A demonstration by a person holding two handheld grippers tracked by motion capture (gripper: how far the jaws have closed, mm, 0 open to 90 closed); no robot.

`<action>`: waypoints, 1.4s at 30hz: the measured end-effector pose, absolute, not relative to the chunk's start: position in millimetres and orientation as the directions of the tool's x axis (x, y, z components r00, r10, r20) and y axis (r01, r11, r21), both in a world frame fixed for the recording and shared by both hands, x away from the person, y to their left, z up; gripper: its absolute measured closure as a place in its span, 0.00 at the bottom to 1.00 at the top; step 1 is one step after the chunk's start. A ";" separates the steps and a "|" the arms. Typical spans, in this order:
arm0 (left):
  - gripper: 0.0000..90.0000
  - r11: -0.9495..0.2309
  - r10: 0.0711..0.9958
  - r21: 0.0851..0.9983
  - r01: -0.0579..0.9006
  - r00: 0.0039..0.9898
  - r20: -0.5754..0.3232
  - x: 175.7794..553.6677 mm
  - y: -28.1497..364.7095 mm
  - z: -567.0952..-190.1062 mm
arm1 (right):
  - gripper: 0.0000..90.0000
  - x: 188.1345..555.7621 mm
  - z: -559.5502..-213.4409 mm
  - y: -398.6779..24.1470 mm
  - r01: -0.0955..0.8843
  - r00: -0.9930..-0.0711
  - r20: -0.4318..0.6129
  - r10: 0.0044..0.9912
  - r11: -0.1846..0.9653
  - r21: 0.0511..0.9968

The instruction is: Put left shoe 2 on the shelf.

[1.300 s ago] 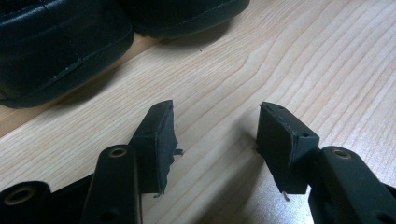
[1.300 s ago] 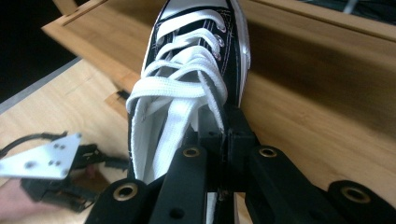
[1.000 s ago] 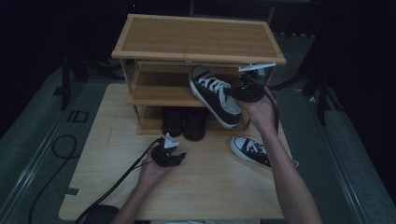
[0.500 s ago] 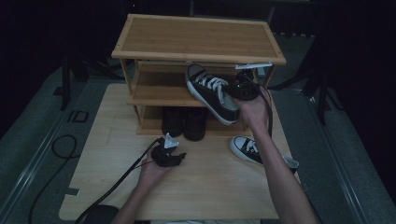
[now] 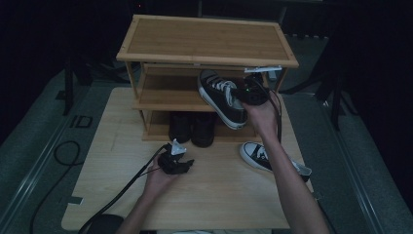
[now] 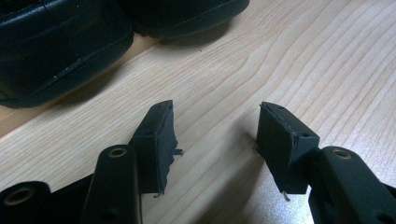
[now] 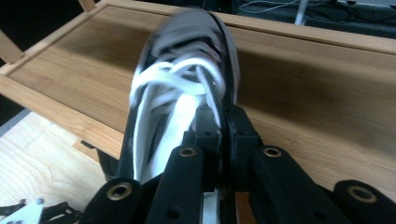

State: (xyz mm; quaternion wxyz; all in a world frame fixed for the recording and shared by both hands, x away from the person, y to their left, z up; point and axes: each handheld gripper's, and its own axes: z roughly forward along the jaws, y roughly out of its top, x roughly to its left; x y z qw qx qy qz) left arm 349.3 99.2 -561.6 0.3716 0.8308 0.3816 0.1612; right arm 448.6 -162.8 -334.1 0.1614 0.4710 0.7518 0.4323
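A black sneaker with white laces (image 5: 220, 96) hangs tilted, its toe over the middle shelf of the wooden shoe rack (image 5: 204, 36). My right gripper (image 5: 246, 94) grips it at the collar. In the right gripper view the right gripper (image 7: 218, 133) has its jaws pinched on the side wall of the sneaker (image 7: 187, 88); they have just been opening slightly, with the wall still between them. The matching sneaker (image 5: 257, 155) lies on the table under my right forearm. My left gripper (image 5: 184, 165) rests on the table, and the left gripper (image 6: 215, 135) stands open and empty.
Two black shoes (image 5: 192, 127) stand on the rack's bottom shelf, also close ahead of the left jaws as black shoes (image 6: 60, 46). The light wooden table (image 5: 219, 200) carries the rack at its far side. Cables trail off the table's front left.
The right hand has carried the sneaker slightly up and left, toward the rack's middle shelf. The left gripper has stayed where it was.
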 end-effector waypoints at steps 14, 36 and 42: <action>0.52 -0.427 0.755 0.743 0.516 0.655 -0.021 349.0 98.7 -561.7 | 0.75 445.7 -331.1 -162.7 0.573 -0.507 0.187 0.841 0.167 0.803; 0.52 -0.424 0.757 0.744 0.517 0.654 -0.022 349.0 98.5 -561.8 | 0.71 447.5 -327.2 -157.8 0.599 -0.469 0.271 0.841 0.078 0.797; 0.52 -0.426 0.756 0.743 0.517 0.654 -0.022 349.0 98.6 -561.7 | 0.72 448.0 -326.7 -160.2 0.606 -0.448 0.298 0.843 0.041 0.795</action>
